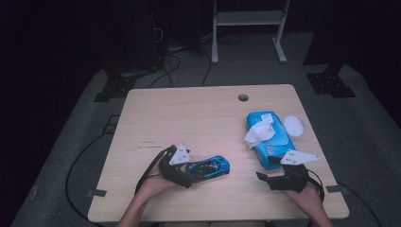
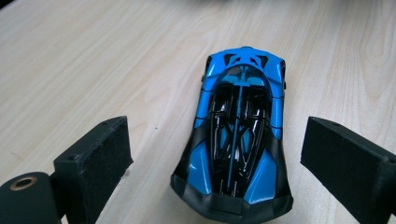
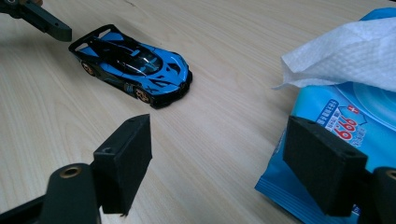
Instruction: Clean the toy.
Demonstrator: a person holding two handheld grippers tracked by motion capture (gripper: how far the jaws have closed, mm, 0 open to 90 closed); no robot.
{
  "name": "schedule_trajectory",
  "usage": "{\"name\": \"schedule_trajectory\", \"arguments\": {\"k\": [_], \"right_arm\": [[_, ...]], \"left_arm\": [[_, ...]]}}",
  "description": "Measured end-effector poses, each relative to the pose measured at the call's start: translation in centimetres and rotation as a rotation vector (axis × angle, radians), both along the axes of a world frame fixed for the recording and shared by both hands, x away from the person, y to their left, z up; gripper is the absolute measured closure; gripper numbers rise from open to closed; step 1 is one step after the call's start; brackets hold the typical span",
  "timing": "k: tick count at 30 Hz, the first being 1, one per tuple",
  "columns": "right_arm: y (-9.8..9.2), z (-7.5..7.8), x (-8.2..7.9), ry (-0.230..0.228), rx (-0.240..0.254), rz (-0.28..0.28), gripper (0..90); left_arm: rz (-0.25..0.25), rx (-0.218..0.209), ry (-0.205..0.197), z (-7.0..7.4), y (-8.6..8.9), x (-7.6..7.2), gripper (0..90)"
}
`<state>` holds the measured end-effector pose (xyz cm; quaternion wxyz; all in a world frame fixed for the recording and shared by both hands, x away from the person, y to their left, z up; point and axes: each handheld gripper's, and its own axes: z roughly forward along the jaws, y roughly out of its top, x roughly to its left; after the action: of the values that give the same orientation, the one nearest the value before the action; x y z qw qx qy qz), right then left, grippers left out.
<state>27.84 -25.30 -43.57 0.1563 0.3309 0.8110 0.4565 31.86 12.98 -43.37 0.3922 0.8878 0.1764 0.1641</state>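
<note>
- We see a blue toy car (image 2: 237, 135) lying on the wooden table (image 1: 189, 118), near its front edge, left of middle.
- Our left gripper (image 2: 215, 158) stands wide open astride the car's near end, gripping nothing; the car's long axis runs straight away between the jaws.
- Our right gripper (image 3: 219, 163), also open and empty, sits farther off beside the wet-wipes pack (image 1: 269, 137).

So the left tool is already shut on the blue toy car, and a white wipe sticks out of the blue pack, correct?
Not quite. The left tool is open: in the left gripper view its jaws stand apart on either side of the blue toy car, not touching it. The white wipe does stick out of the blue pack.
</note>
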Motion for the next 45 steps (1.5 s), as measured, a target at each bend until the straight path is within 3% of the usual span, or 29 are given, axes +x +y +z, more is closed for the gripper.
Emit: {"name": "schedule_trajectory", "arguments": {"k": [7,15,17,18,20,21,23,24,27,28,29,30,33,34,36,37,40,41,45], "right_arm": [[-0.2,0.4,-0.3,-0.025,0.003,-0.008,24.6],[-1.3,3.3,0.7,-0.067,0.004,-0.069,24.7],[-1.4,4.1,1.4,-0.085,-0.041,-0.101,24.7],[-1.6,4.9,2.5,-0.090,-0.039,-0.131,24.7],[-1.6,5.0,3.1,-0.088,-0.042,-0.137,24.7],[-1.5,5.2,5.2,-0.045,-0.046,-0.158,24.7],[-1.3,5.1,5.9,-0.034,-0.048,-0.165,24.8],[-0.8,4.6,8.1,-0.003,-0.062,-0.179,27.2],[-0.1,3.6,10.3,0.045,-0.103,-0.196,28.8],[-0.1,3.6,10.3,0.045,-0.103,-0.196,28.8],[0.4,2.9,11.5,0.078,-0.135,-0.216,30.9],[0.4,2.9,11.5,0.078,-0.135,-0.216,30.9],[0.5,2.0,12.7,0.102,-0.163,-0.254,43.2],[0.3,1.6,13.0,0.116,-0.148,-0.269,56.2],[0.2,1.6,13.1,0.120,-0.149,-0.279,61.5],[-0.1,1.5,13.1,0.119,-0.170,-0.300,72.0],[-0.2,1.9,13.0,0.115,-0.177,-0.297,76.6],[-0.3,2.2,12.8,0.109,-0.178,-0.284,82.9],[0.1,2.6,12.2,0.085,-0.176,-0.269,85.4]], "left_arm": [[0.007,0.002,0.013,-0.3,0.6,0.5,7.2],[-0.012,-0.004,0.020,-0.4,0.4,0.2,7.1],[-0.015,-0.003,0.025,-0.4,0.2,0.1,5.0],[-0.019,-0.010,0.028,-0.4,0.1,0.1,4.9],[-0.022,-0.004,0.028,-0.5,0.1,0.1,4.9],[-0.028,-0.011,0.042,-0.8,0.0,0.1,4.9],[-0.028,-0.004,0.047,-1.0,0.1,0.1,4.9],[-0.025,-0.003,0.051,-1.2,0.1,0.2,4.9],[-0.024,-0.021,0.063,-1.1,0.4,0.5,4.9],[-0.024,-0.021,0.063,-1.1,0.4,0.5,4.9],[-0.025,-0.021,0.065,-1.1,0.5,0.5,4.9],[-0.025,-0.021,0.065,-1.1,0.5,0.5,4.9],[-0.025,-0.011,0.065,-1.3,0.7,0.5,4.9],[-0.026,-0.005,0.065,-1.4,0.7,0.5,4.9],[-0.021,-0.010,0.069,-1.4,0.8,0.6,4.9],[-0.019,-0.008,0.078,-1.5,1.0,0.6,4.9],[-0.013,-0.003,0.079,-1.6,1.1,0.7,4.9],[-0.007,-0.009,0.074,-1.5,1.2,0.7,4.9],[-0.002,-0.023,0.067,-1.3,1.5,0.7,4.9]]}}
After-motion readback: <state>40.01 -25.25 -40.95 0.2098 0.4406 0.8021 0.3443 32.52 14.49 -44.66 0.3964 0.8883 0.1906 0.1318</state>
